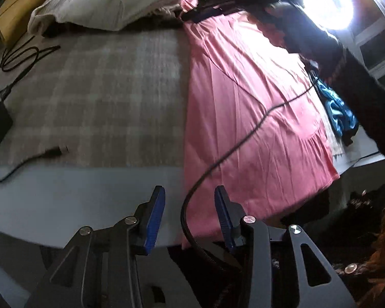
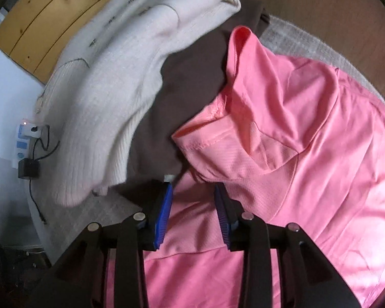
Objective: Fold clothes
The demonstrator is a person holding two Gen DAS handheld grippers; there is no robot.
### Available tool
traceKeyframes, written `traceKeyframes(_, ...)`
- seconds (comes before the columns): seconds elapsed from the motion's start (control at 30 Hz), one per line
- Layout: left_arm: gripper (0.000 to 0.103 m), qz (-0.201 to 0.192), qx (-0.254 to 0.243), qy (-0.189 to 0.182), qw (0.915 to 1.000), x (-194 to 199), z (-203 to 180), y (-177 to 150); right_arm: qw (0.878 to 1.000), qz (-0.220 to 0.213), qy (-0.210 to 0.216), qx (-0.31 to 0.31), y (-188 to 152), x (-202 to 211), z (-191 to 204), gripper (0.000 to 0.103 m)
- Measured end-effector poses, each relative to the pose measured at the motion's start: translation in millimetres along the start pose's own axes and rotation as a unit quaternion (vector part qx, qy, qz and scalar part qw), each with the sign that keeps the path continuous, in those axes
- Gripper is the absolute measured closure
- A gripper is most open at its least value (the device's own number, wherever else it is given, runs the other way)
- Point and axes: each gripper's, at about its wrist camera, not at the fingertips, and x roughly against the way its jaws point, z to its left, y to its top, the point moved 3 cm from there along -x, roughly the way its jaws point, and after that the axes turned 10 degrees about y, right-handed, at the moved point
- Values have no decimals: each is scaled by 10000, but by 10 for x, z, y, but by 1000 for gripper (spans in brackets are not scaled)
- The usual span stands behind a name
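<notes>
Both hand-held grippers, left hand-held gripper (image 1: 190, 192) and right hand-held gripper (image 2: 193, 190), stand open and empty (nothing pinched) over the smooth pink satin garment (image 2: 308, 154), folded lengthwise ahead, cross-folds remaining.
</notes>
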Motion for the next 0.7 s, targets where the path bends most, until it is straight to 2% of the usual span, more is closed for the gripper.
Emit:
traceKeyframes(0.07,55,-12,-1,-70,10000,8,-23,-85,9999,37,-135,27,-7,-14,37,70)
traceKeyframes(0.13,55,5,-15,-66,10000,14,-53,-175,9997,43,-213,68,-21,-24,73,72)
traceKeyframes(0.2,55,-36,-12,-54,10000,45,-75,-263,9997,80,-208,76,-48,-36,99,79)
traceKeyframes(0.3,55,-84,213,-115,9997,154,-29,-450,9998,156,-92,72,-89,-11,127,79)
traceKeyframes(0.37,55,-47,414,7,9991,252,38,-624,10000,65,35,-26,-128,134,107,79)
traceKeyframes(0.4,55,-22,524,141,9985,299,35,-736,9997,-4,198,-116,-163,267,80,79)
traceKeyframes(0.5,55,-52,802,226,9965,439,-8,-1008,9957,-301,804,-352,-297,748,-11,78)
traceKeyframes(0.53,55,-81,893,213,9957,434,-57,-1066,9934,-468,982,-359,-363,960,-42,75)
traceKeyframes(0.57,55,-107,977,176,9950,404,-120,-1105,9925,-572,1030,-319,-414,1097,-58,68)
traceKeyframes(0.63,55,-175,1114,126,9935,283,-254,-1107,9946,-690,764,-129,-420,1116,41,61)
traceKeyframes(0.7,55,-249,1193,39,9925,112,-393,-1035,9970,-647,436,-7,-357,989,29,61)
